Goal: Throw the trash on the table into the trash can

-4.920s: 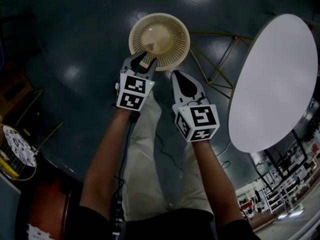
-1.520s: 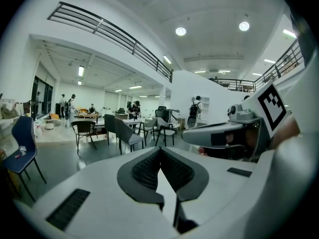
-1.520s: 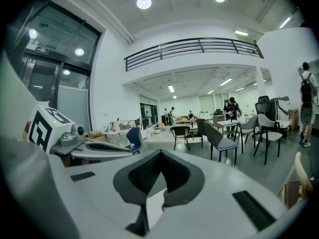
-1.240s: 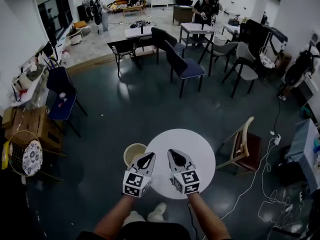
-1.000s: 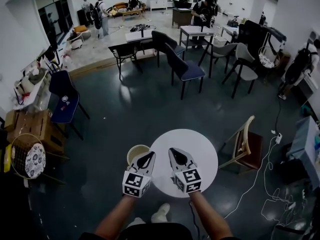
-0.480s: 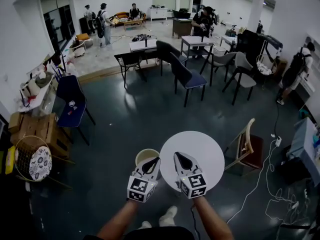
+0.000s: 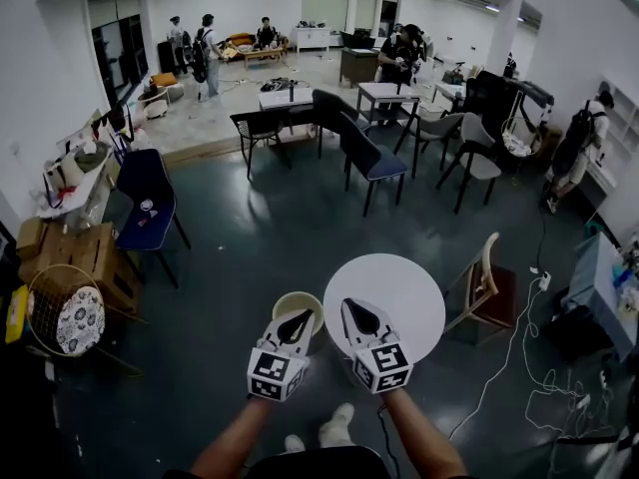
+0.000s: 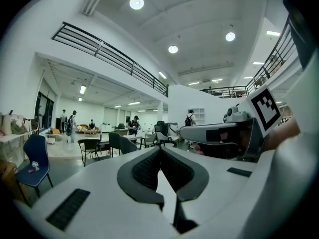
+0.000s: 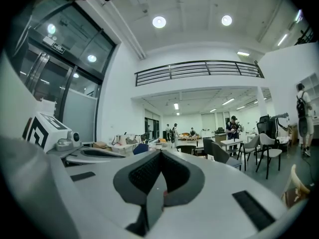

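Tongs of smooth white plastic with ribbed dark pads: left tongs [image 7: 298,319] and right tongs [image 7: 355,313] are both pressed together, empty. The round beige trash can [image 7: 284,303] stands just beside the round white table [image 7: 404,279], beneath the left tongs' tip.
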Demonstrator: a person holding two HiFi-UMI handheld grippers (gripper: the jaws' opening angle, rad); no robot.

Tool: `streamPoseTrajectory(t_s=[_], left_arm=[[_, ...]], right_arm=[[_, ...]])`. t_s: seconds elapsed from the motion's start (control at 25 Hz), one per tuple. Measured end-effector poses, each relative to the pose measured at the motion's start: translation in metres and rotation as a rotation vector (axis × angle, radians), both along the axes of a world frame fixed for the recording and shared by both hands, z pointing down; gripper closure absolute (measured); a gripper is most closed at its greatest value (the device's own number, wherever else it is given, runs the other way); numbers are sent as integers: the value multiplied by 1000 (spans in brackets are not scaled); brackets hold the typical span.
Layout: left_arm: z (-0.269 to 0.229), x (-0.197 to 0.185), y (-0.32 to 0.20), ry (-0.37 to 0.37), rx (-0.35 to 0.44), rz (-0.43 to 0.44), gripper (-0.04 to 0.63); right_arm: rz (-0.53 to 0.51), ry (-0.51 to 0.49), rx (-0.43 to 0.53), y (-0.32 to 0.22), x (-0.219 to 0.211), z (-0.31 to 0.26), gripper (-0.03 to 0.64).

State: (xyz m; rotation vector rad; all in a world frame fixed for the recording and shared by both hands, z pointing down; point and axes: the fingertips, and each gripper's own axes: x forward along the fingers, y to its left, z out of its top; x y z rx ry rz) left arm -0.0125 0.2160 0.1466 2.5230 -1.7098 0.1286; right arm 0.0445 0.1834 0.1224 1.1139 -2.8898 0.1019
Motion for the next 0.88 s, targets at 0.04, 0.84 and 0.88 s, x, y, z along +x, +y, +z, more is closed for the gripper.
streamPoseTrajectory(t_s=[0.04, 0.84, 0.88], left_arm=[[-3, -4, 9, 1, 7, -3, 580], [-31, 1, 108, -20, 84, 57, 580], [-32, 1, 108, -20, 88, 58, 580]], right_arm=[[-2, 0, 3, 8, -4, -2, 604], [16, -29, 53, 117, -7, -29, 604], [16, -30, 55, 118, -6, -29, 604]])
